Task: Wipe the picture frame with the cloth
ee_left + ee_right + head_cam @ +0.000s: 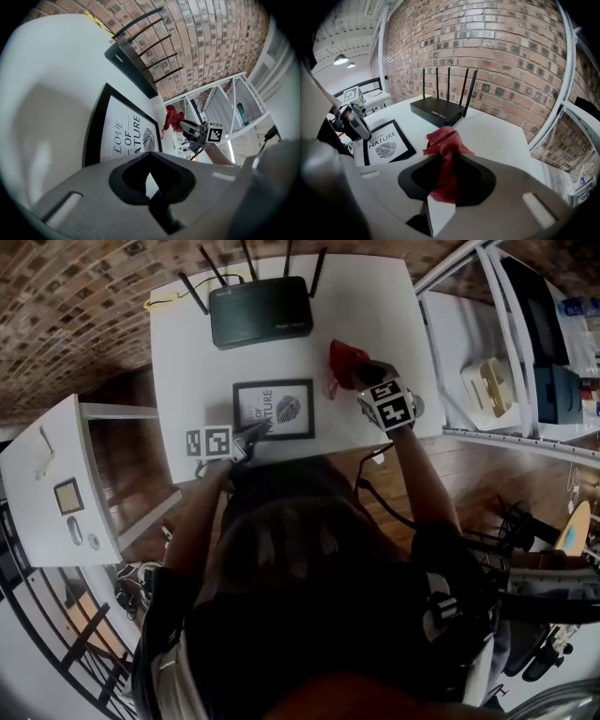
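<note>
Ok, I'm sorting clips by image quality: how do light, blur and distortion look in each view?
Head view: heavy fisheye curving, the white table bright, the person below nearly black. Left gripper view: dark round vignette, soft shadow on the table beside the picture frame, its print readable. Right gripper view: brick wall bulges, cloth sharp, lamp glaring.

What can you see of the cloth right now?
The cloth is red, with a coarse woven look, bunched into a crumpled wad. The right tongs are closed on its middle: the crumpled top sticks out past them and a tail hangs below. It seems to hang clear of the table, to the right of the frame and apart from it. Nothing but the tongs touches it.
</note>
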